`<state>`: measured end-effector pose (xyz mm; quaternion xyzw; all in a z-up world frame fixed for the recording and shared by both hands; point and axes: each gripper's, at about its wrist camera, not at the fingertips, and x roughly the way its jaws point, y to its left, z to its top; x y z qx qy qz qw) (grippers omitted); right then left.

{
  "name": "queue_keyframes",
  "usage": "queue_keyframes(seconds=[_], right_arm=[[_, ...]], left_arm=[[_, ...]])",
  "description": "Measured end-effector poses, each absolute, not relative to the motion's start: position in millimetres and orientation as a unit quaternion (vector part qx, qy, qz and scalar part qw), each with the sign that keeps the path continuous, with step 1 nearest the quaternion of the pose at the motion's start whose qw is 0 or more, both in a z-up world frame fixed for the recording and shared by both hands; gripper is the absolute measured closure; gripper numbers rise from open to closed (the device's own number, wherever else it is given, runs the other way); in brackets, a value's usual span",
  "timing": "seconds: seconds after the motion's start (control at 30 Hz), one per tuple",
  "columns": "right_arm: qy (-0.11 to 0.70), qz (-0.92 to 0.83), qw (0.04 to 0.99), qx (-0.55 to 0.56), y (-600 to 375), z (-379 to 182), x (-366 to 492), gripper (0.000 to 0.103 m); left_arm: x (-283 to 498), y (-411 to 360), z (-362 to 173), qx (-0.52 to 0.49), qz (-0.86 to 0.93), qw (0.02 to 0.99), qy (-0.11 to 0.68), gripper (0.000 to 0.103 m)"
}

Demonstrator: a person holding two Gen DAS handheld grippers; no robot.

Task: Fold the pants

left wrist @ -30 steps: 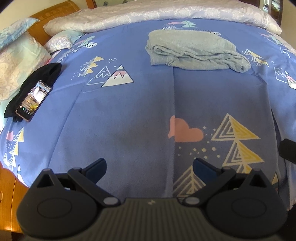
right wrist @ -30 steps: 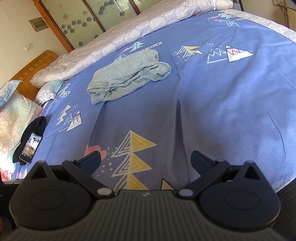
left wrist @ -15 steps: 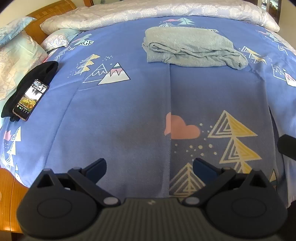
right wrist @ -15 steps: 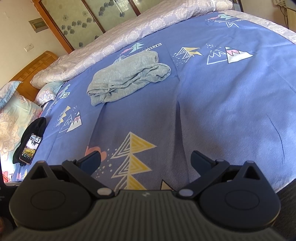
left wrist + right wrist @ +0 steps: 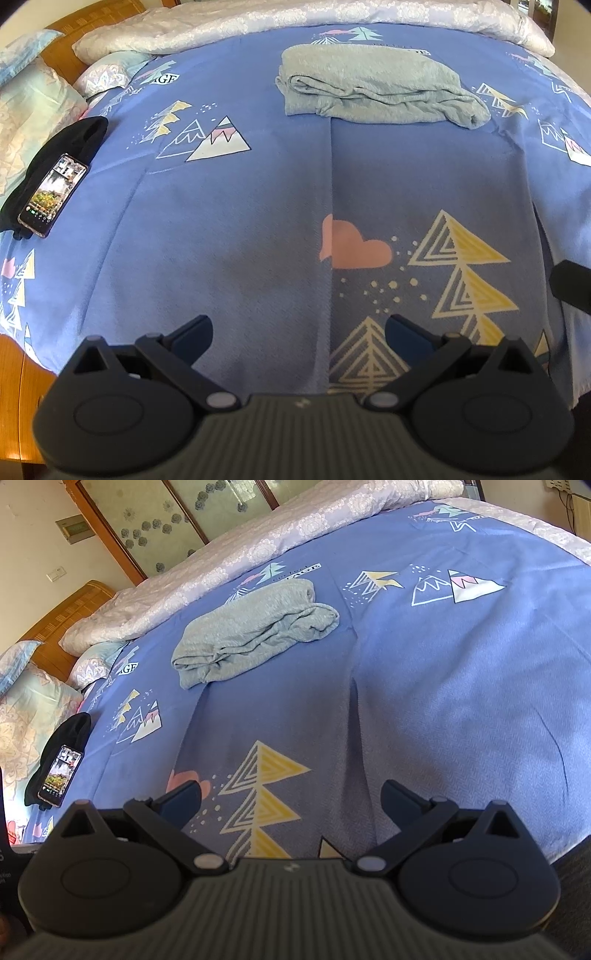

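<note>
The grey pants [image 5: 376, 88] lie folded in a thick bundle on the blue patterned bedspread [image 5: 240, 229], far ahead in the left wrist view. They also show in the right wrist view [image 5: 255, 631], up and left of centre. My left gripper [image 5: 297, 332] is open and empty, low over the near edge of the bed. My right gripper [image 5: 290, 799] is open and empty, also near the bed's front edge. Both are far from the pants.
A phone [image 5: 53, 194] lies on a black cloth [image 5: 70, 147] at the left side of the bed, also seen in the right wrist view [image 5: 61, 771]. Pillows [image 5: 33, 107] and a wooden headboard [image 5: 62, 613] are at the left. A white quilt [image 5: 295, 14] runs along the far side.
The left gripper has pulled back and down slightly, so the pants sit a little farther up the frame. The right view has barely shifted. Both grippers stay open.
</note>
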<state>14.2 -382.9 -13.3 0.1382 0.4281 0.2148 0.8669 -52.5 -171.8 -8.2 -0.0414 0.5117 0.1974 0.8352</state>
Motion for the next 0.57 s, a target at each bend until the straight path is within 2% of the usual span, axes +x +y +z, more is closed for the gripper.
queue_keyframes(seconds=[0.57], right_arm=[[0.430,0.214,0.866,0.137,-383.2,-19.9,13.5,0.000]], left_arm=[[-55.1,-174.3,-5.8,-0.051,0.178,0.847,0.499,0.000]])
